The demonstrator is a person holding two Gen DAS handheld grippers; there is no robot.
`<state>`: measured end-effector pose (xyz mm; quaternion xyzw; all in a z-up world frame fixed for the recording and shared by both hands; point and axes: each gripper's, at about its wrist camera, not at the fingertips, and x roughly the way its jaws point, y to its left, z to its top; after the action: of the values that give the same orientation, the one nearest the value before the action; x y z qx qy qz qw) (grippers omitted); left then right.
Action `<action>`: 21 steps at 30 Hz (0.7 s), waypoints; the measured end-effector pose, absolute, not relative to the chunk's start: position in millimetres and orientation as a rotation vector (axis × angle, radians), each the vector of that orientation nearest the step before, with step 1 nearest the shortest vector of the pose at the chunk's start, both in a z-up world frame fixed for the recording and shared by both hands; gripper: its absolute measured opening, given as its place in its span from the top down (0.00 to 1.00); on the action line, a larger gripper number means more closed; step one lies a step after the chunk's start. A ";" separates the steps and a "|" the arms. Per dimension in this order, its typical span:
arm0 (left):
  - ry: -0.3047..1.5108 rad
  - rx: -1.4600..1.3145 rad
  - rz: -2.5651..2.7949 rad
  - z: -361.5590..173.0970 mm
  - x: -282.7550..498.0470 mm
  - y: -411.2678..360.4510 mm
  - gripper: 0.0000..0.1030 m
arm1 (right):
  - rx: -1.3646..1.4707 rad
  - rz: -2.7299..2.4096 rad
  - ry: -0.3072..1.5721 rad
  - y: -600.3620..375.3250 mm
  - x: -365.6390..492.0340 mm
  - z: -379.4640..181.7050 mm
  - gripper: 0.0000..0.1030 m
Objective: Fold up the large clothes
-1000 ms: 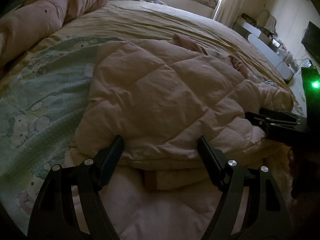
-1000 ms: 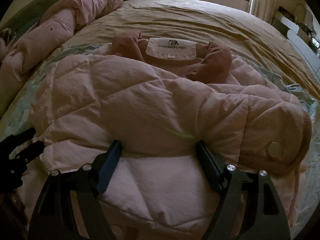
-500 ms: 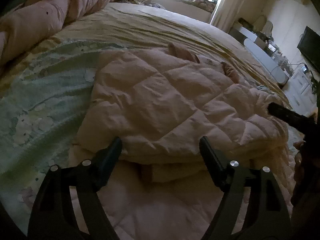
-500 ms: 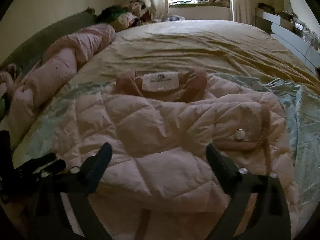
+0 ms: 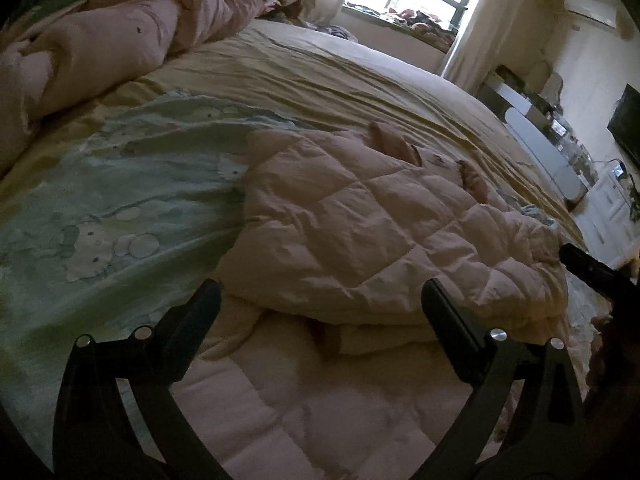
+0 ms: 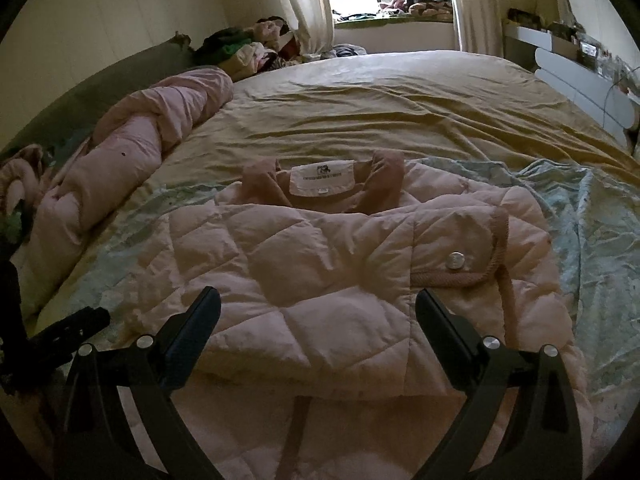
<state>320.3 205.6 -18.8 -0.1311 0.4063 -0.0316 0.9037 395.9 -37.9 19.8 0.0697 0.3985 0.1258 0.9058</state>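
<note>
folding looks well along: pink quilted jacket lies on the bed, its upper half doubled over the lower part, collar and white label facing the window, a snap tab on the right side. judging by the lower panel showing under the fold edge, one more fold or a squaring-up seems left. left gripper hovers above the near fold edge, jaws spread wide, holding nothing. right gripper hangs over the jacket's middle, likewise wide and empty, apparently not touching the fabric. rolled pink duvet lies along the bed's left side.
</note>
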 end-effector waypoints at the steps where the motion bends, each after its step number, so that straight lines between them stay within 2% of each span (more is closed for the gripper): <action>1: 0.833 -0.273 -0.062 -16.7 317.7 207.4 0.09 | 0.141 0.260 0.816 -38.0 394.2 22.1 0.05; 21: 0.737 -0.261 -0.041 22.8 256.9 200.2 0.09 | 0.091 0.233 0.706 -62.7 333.9 59.1 0.05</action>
<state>256.9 200.2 22.8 -0.1272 0.3590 -0.0200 0.9244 333.9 -62.7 59.1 0.0444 0.3450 0.1140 0.9306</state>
